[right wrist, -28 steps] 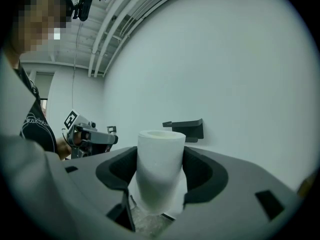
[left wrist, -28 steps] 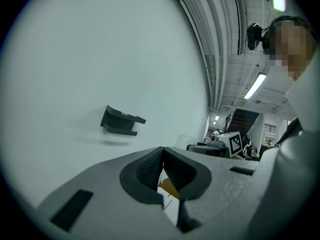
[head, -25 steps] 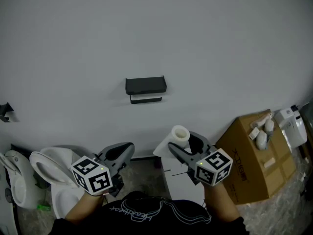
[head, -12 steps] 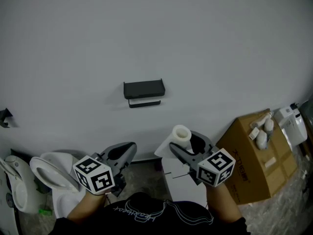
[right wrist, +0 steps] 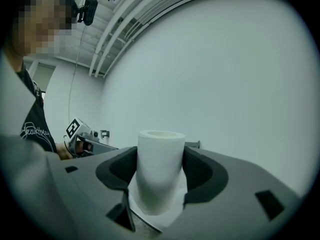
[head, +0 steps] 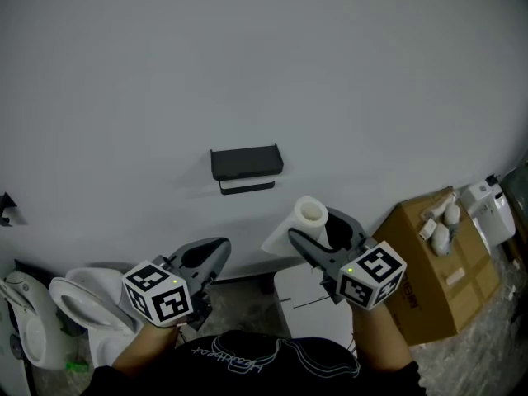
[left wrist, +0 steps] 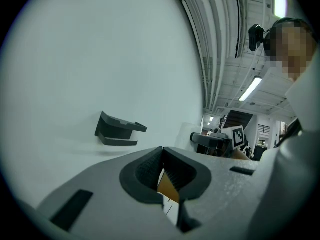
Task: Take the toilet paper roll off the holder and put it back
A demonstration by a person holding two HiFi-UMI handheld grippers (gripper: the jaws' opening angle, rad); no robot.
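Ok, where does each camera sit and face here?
Head view: on the head, looking down at the black wall-mounted holder; forearms, left tool and right tool show.
Left gripper view: on the left tool, facing the wall over its shut jaws.
Right gripper view: on the right tool, facing the wall; its jaws clamp the white toilet paper roll.
Shared: holder in head and left views.

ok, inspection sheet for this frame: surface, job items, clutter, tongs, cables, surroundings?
surface: pale wall, bare around the holder
job's things: holder on wall, empty; toilet paper roll off it
clutter: cardboard box at right, small white items on top
grippers: right tongs closed on the toilet paper roll; left tongs shut, empty
cables: thin lead hanging below the head camera, seemingly
surroundings: toilet lower left
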